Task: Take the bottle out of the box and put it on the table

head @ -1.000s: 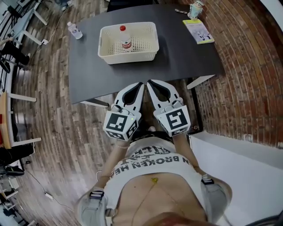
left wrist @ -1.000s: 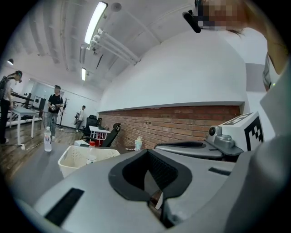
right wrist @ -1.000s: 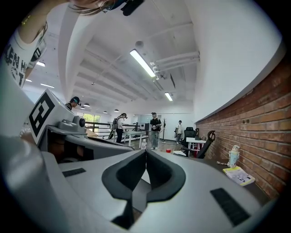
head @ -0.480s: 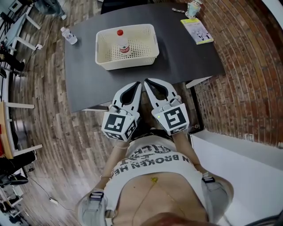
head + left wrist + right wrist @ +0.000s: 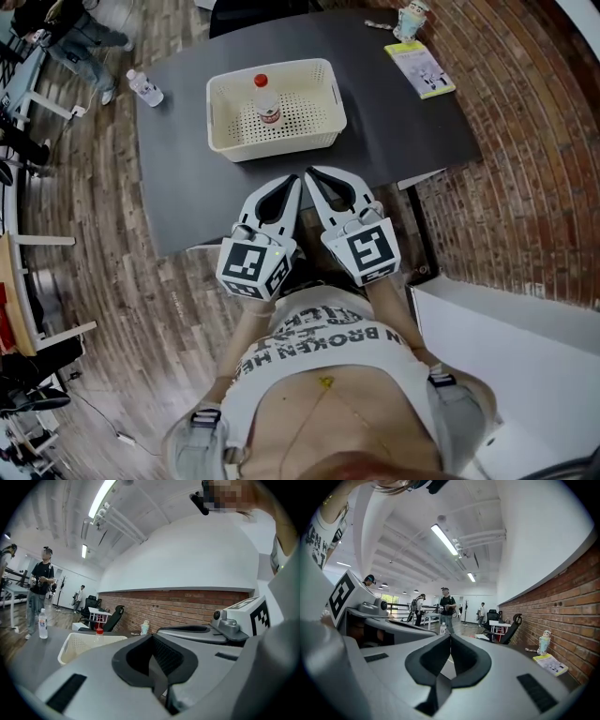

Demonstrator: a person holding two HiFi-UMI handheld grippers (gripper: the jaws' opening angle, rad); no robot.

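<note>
Moved forward since before, left gripper [image 5: 297,179] and right gripper [image 5: 315,174] are both closed and empty, side by side over the table [image 5: 394,122] edge. Ahead, the cream box [image 5: 281,142] holds one upright bottle [image 5: 268,103]: clear, red cap.

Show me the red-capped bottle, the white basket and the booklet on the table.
red-capped bottle [image 5: 267,103], head view, on its body.
white basket [image 5: 281,146], head view, on its near wall.
booklet [image 5: 421,68], head view, on its cover.

Head view: steeply down from above onto a dark grey rectangular table [image 5: 394,122]. Gripper views: low, nearly level, behind their jaws; left shares its cream perforated plastic basket [image 5: 281,141].
</note>
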